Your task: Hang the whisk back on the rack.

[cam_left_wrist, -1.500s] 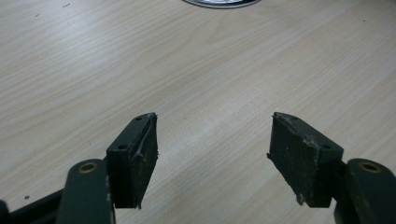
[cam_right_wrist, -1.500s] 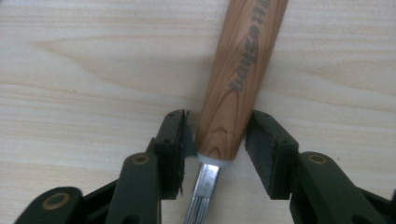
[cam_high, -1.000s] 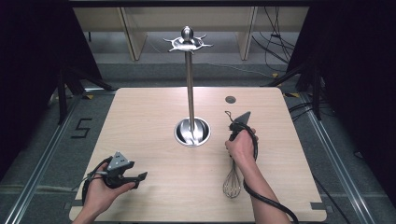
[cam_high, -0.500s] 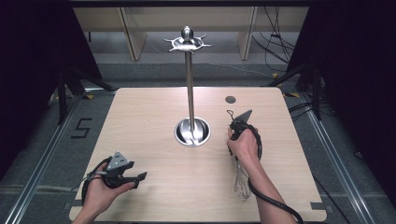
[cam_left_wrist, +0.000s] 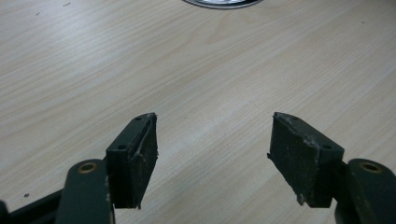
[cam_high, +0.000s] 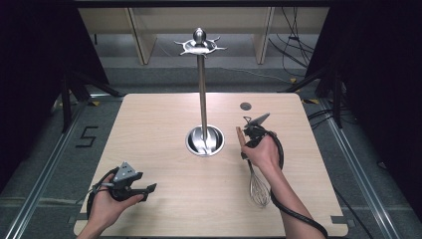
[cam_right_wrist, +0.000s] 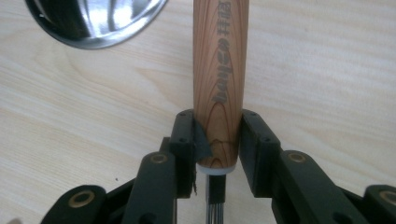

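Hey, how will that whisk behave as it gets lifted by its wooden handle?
The whisk probably lifts easily: thin wire loops and a slim wooden handle suggest little weight. The right gripper clamps near the handle's wire end, so the round, smooth wood might pivot between the pads. The wire head likely springs a bit if bumped.

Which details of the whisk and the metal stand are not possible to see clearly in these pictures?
- Whisk: in the right gripper view its wire head is cut off by the bottom edge, behind the right gripper.
- Handle print: blurred, unreadable.
- Stand: hooks on top too small in the high view; the left gripper view cuts its base at the top edge.
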